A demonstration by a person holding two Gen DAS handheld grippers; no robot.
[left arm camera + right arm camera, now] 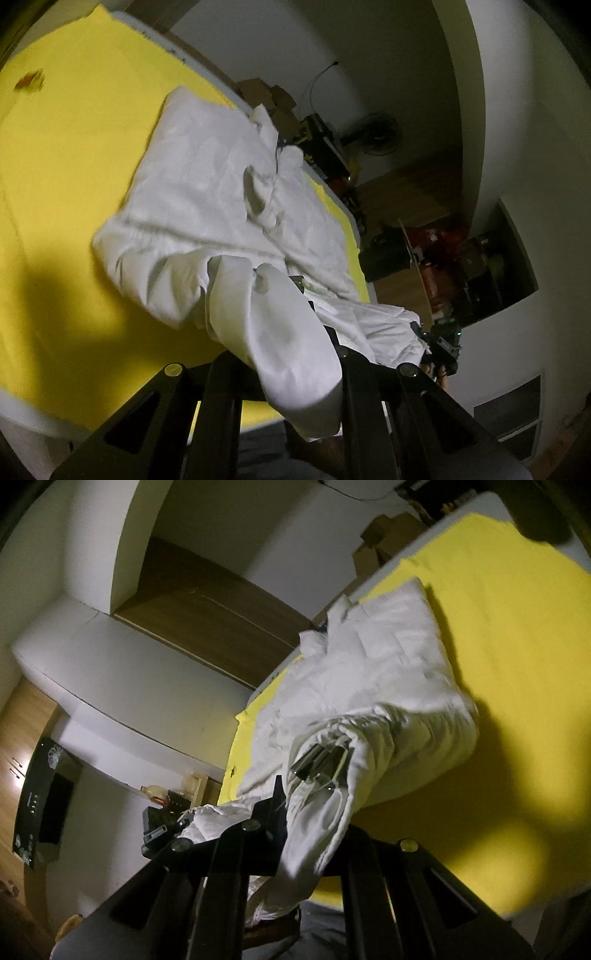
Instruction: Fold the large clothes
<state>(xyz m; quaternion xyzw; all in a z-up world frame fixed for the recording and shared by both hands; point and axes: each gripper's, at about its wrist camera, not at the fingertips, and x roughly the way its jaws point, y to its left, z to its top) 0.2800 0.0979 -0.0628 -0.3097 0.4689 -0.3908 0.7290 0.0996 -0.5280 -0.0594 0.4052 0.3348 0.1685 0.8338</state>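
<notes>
White fabric is filling the centre of the left wrist view: a white garment (207, 192) is lying partly folded on a yellow tabletop (74, 147), its far edge reaching the table's upper right rim. A fold of the cloth is draping down over the left gripper (295, 354) at the bottom of the frame, covering the fingertips; the fingers are closing on that fold, gripping it. At the right of the frame, a second bunch of cloth is hanging from the right gripper (432, 341).

In the right wrist view, the garment (388, 672) is stretching from the centre toward the upper right across the yellow tabletop (517, 627). A lifted layer is wrapping around the right gripper (314, 794), whose fingers are pinching the cloth. At lower left, the left gripper (166, 830) is holding another bunched corner. Cardboard boxes (384, 539) are sitting beyond the table's far edge at upper centre.
</notes>
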